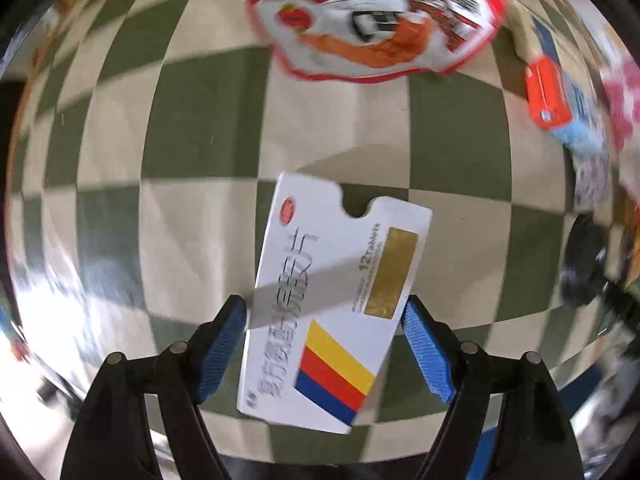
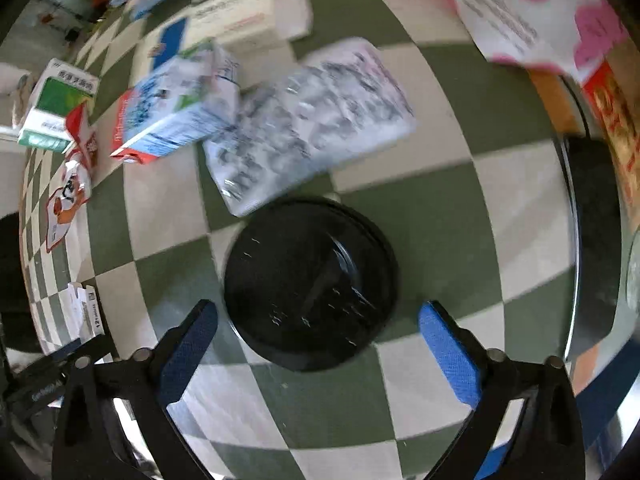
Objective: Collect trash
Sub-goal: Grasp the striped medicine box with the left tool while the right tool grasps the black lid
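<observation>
Left claw (image 1: 324, 312) clenched on white medicine box (image 1: 336, 300), long axis toward 12 o'clock above checkered desk (image 1: 200, 140); right claw (image 2: 318, 316) released, black lid (image 2: 310, 284) at 12 o'clock, just beyond fingertips.

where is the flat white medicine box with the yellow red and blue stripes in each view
Left wrist: the flat white medicine box with yellow, red and blue stripes sits bottom centre, between the left gripper's blue pads.
Right wrist: the same box shows at the far left edge, lower down, only partly in view.
Shared landmark: the round black lid, at the right edge in the left wrist view.
</observation>
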Tool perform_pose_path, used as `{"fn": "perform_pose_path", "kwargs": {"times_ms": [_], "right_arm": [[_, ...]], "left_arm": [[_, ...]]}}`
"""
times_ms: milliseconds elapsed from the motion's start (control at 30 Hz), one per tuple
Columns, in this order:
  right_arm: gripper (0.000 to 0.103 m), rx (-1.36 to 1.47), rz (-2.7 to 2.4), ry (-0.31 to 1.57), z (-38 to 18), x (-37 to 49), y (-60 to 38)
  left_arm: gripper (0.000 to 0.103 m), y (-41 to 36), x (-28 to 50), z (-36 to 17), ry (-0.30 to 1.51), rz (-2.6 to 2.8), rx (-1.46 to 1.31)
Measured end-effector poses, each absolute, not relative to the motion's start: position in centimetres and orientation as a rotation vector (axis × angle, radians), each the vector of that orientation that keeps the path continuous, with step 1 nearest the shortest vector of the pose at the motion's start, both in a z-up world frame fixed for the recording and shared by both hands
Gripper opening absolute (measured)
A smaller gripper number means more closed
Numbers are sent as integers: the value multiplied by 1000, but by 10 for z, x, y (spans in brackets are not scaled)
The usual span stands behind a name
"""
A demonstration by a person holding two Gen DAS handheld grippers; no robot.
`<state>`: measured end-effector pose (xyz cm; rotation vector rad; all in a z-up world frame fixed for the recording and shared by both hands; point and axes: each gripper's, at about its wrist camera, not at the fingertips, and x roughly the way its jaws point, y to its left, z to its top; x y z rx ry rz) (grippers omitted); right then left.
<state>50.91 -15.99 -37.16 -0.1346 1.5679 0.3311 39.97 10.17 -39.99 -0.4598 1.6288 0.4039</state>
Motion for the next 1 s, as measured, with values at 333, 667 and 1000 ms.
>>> {"fn": "perform_pose_path", "kwargs": {"times_ms": [333, 667, 1000], "right_arm": [[85, -311, 416, 1603, -368, 470, -119], [89, -414, 377, 1568, -373, 458, -91], [83, -380, 412, 1515, -355, 419, -111]], "left_arm": [[78, 93, 400, -397, 1596, 378, -332], [70, 95, 363, -388, 1559, 365, -331], [70, 65, 345, -343, 1459, 380, -290]]}}
